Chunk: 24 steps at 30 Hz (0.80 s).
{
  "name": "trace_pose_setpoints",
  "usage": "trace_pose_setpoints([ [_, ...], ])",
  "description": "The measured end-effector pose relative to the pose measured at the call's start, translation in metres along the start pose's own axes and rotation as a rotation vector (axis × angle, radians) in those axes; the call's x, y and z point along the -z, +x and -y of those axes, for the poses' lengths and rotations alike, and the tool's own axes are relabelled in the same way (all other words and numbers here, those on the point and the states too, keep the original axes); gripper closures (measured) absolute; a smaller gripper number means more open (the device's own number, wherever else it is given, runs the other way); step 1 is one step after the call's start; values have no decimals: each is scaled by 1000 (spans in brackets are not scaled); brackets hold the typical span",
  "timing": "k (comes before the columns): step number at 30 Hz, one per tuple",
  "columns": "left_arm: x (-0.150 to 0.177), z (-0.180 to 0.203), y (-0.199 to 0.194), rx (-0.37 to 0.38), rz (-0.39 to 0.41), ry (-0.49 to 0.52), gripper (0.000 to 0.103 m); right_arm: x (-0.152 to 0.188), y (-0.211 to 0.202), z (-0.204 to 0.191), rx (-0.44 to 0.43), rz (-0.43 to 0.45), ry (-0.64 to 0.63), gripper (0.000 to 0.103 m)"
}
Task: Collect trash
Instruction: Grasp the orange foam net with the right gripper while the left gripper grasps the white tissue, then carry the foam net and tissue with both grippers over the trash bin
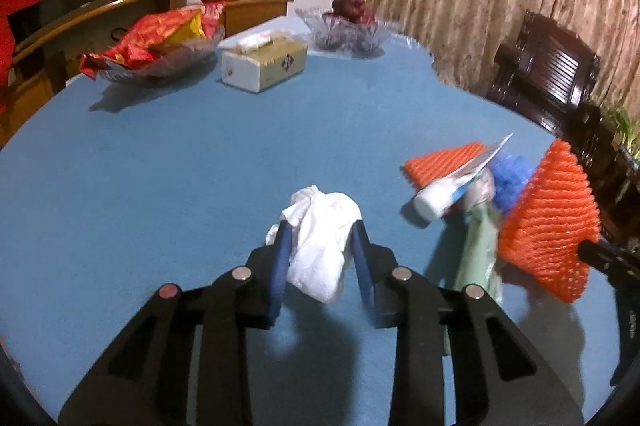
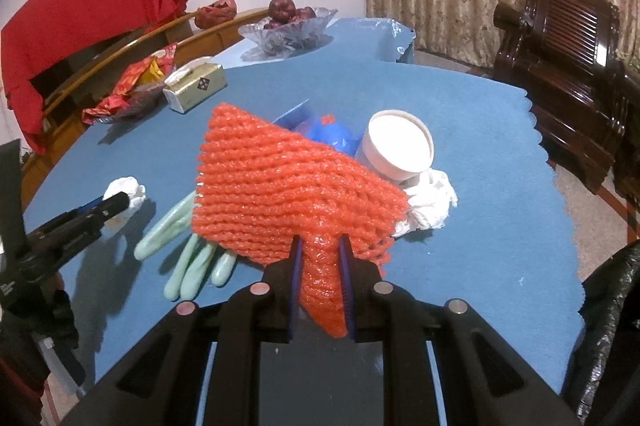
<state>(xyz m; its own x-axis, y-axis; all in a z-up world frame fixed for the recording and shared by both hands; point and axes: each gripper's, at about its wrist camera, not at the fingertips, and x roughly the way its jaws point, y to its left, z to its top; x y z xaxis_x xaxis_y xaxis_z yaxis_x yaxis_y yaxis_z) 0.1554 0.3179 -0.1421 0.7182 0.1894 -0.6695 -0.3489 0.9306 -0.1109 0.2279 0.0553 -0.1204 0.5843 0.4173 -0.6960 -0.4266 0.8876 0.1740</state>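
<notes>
Trash lies scattered over a table (image 1: pixel 160 154) covered in blue cloth. The left gripper (image 1: pixel 322 246) has its two blue-padded fingers clamped on a crumpled white tissue (image 1: pixel 320 246), which bulges out between them and is held just above the cloth. The right gripper (image 2: pixel 320 258) is pinched tight on one corner of an orange foam fruit net (image 2: pixel 280 186); the net fans out ahead of the fingers and hangs clear of the table.

Beneath and left of the held net, in the right wrist view, lies a pale green rubber glove (image 2: pixel 188 258), flat on the cloth with fingers toward the camera. Behind the net sit a blue crumpled item (image 2: pixel 334 136), a white paper cup (image 2: pixel 396 146) tipped on its side with its mouth showing, and a second wad of white tissue (image 2: pixel 430 206) touching the cup.

The left wrist view adds a second orange foam net (image 1: pixel 444 162) lying on the cloth and a white-capped tube (image 1: pixel 440 196) resting against it.

At the far side stand a tissue box (image 1: pixel 264 66), a glass dish of red wrappers (image 1: pixel 152 46) and a glass bowl of dark fruit (image 1: pixel 348 26). A black plastic bag (image 2: pixel 612 326) shows at the right edge of the right wrist view, off the table.
</notes>
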Motion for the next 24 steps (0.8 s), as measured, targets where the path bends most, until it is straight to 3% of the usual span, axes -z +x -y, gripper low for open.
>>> trace_pose_setpoints([
  [10, -2, 60, -61, 71, 72, 82, 74, 4, -49, 23, 5, 59, 32, 86],
  [24, 28, 166, -95, 248, 86, 195, 74, 33, -124, 79, 96, 128, 104, 86],
])
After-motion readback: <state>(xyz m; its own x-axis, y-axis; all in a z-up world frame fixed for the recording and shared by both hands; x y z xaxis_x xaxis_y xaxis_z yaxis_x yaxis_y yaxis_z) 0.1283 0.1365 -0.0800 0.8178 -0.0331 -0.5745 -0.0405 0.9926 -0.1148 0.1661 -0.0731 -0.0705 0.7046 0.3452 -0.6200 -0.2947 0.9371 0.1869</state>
